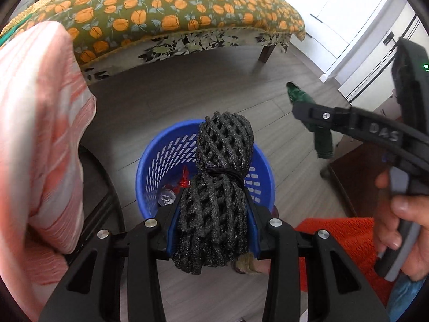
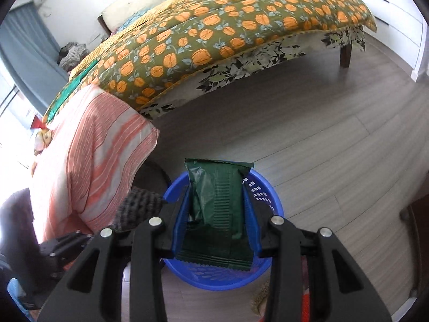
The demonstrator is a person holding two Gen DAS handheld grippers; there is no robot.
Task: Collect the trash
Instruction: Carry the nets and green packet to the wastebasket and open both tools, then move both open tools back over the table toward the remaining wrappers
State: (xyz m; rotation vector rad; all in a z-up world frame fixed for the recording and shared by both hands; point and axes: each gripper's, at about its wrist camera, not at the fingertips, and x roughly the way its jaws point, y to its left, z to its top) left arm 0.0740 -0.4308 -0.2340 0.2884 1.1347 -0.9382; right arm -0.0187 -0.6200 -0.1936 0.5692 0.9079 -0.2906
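Observation:
My left gripper [image 1: 213, 214] is shut on a black foam net bundle [image 1: 218, 182] tied at the middle, held above a blue slotted trash basket [image 1: 155, 166]. A silver can [image 1: 167, 198] and a red wrapper [image 1: 184, 178] lie inside the basket. My right gripper [image 2: 217, 214] is shut on a dark green snack wrapper [image 2: 218, 206], held over the same basket [image 2: 265, 196]. In the left wrist view the right gripper [image 1: 308, 115] shows at the right with the green wrapper [image 1: 323, 141]. The net bundle shows at the left in the right wrist view [image 2: 139, 206].
A bed [image 2: 228, 32] with an orange-flower cover stands behind the basket. A pink striped cloth [image 2: 88, 155] hangs at the left. An orange rug [image 1: 337, 241] lies at the right on the grey wood floor [image 2: 321, 147]. White cabinets [image 1: 362, 26] stand far right.

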